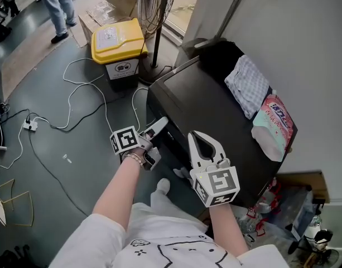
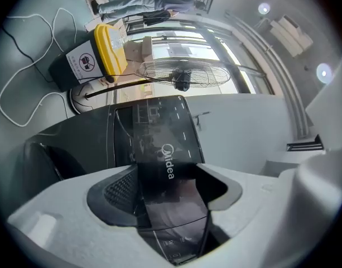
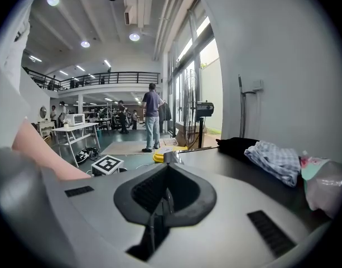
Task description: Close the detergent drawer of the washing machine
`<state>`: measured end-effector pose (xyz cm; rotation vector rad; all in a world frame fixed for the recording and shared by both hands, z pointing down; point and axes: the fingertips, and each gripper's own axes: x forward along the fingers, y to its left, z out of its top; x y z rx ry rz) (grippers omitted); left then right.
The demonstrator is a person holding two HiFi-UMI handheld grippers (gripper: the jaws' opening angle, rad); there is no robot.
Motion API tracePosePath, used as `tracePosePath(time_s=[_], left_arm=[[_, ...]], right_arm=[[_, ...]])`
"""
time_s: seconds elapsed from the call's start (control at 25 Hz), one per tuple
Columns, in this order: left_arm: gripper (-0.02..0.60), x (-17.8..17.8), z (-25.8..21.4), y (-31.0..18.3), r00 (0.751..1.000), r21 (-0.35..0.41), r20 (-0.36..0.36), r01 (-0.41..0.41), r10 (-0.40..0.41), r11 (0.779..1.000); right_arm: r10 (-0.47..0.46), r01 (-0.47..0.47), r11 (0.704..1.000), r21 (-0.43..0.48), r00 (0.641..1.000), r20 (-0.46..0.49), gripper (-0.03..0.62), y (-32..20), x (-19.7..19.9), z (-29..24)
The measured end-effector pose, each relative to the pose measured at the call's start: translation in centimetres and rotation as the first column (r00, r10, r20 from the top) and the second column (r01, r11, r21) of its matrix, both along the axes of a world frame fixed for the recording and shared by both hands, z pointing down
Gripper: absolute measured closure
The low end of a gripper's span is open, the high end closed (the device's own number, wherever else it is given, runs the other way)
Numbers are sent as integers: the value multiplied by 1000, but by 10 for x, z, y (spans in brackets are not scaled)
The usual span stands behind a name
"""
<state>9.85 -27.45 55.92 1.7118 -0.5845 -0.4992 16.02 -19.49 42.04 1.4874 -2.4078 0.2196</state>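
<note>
A black washing machine (image 1: 210, 110) stands against the white wall. In the left gripper view its glossy detergent drawer front (image 2: 169, 169), with a white logo, sticks out between my left gripper's (image 2: 172, 197) jaws, and both pads press against it. In the head view the left gripper (image 1: 159, 125) sits at the machine's upper front corner and hides most of the drawer. My right gripper (image 1: 200, 137) hovers over the machine's front edge, shut and holding nothing. In its own view the right gripper (image 3: 165, 169) points along the machine's top (image 3: 226, 166).
A checked cloth (image 1: 247, 85), a pink pack (image 1: 274, 124) and a dark garment (image 1: 221, 54) lie on the machine's top. A yellow-lidded bin (image 1: 116, 43) and a fan stand (image 1: 158, 32) are beside it. White cables (image 1: 76, 94) cross the floor. A person (image 1: 56, 7) stands far off.
</note>
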Motion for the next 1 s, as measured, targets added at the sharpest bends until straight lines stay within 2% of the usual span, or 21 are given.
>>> tracePosePath(time_s=[0.16, 0.48, 0.84, 1.0], left_arm=[[258, -4, -5, 7, 998, 5, 58, -21, 21, 1000], [258, -15, -36, 28, 987, 115, 142, -91, 75, 989], [258, -42, -84, 56, 958, 248, 270, -170, 101, 954], [258, -54, -99, 67, 927, 313, 362, -216, 94, 925]], right_arm=[[2, -2, 1000, 5, 1000, -3, 592, 8, 0, -5], [78, -78, 997, 24, 997, -3, 592, 27, 1, -16], [136, -136, 989, 51, 991, -1, 592, 56, -24, -33], [176, -175, 981, 77, 984, -4, 592, 64, -31, -45]])
